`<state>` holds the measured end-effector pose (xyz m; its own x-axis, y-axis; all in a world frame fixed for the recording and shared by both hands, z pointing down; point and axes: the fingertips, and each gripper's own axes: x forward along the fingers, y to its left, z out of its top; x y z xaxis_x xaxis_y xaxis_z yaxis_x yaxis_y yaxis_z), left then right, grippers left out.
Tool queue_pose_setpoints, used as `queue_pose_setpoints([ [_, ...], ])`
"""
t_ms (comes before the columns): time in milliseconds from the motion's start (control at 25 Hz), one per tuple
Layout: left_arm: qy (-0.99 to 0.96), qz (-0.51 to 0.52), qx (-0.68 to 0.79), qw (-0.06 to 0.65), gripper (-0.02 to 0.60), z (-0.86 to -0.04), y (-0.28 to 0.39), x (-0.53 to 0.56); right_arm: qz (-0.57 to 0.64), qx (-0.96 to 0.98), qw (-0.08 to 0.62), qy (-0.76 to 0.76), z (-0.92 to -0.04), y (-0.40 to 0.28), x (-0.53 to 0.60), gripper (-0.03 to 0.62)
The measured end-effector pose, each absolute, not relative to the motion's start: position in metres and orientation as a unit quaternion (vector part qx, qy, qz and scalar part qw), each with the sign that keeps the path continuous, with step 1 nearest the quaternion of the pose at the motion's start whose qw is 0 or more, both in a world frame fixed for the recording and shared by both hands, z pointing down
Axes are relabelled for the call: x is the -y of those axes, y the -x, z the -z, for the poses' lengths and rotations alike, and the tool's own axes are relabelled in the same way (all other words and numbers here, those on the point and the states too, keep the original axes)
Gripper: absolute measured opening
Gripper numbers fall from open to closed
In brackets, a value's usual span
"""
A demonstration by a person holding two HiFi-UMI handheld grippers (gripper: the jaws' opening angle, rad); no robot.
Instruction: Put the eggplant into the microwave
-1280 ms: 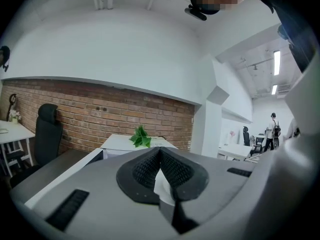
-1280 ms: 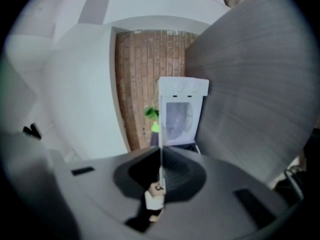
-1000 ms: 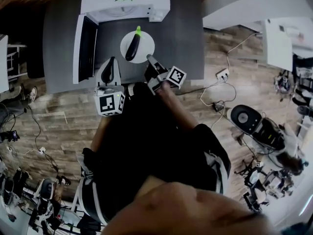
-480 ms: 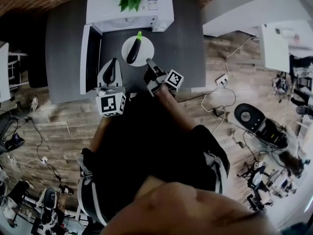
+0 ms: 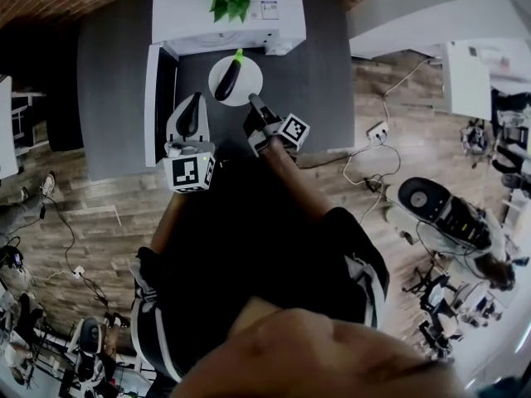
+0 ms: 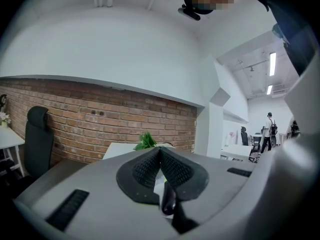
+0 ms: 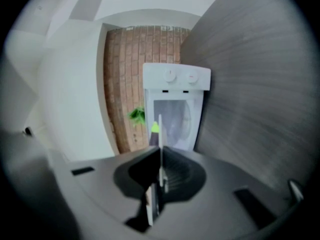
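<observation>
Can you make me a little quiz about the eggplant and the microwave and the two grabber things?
1. True or false: the eggplant is already inside the microwave.
2. What is the right gripper clamped on? A: the rim of the plate. B: the plant. C: the microwave door.
3. Fill in the gap: the left gripper is ___, with nothing between its jaws.

Key
1. False. It lies on the plate in front of the microwave.
2. A.
3. Shut.
</observation>
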<state>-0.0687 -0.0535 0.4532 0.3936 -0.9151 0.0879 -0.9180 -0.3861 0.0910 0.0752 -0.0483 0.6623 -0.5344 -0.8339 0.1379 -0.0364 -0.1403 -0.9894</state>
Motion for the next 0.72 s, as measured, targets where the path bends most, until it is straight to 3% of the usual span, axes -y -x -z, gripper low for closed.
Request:
queue_pose_setpoints([
  [720, -0.841, -0.015, 0.536, 0.067, 0.037, -0.454, 0.072, 0.092, 0.651, -0.565, 0.301, 0.408, -0.708, -0.074, 0.092, 0.037],
])
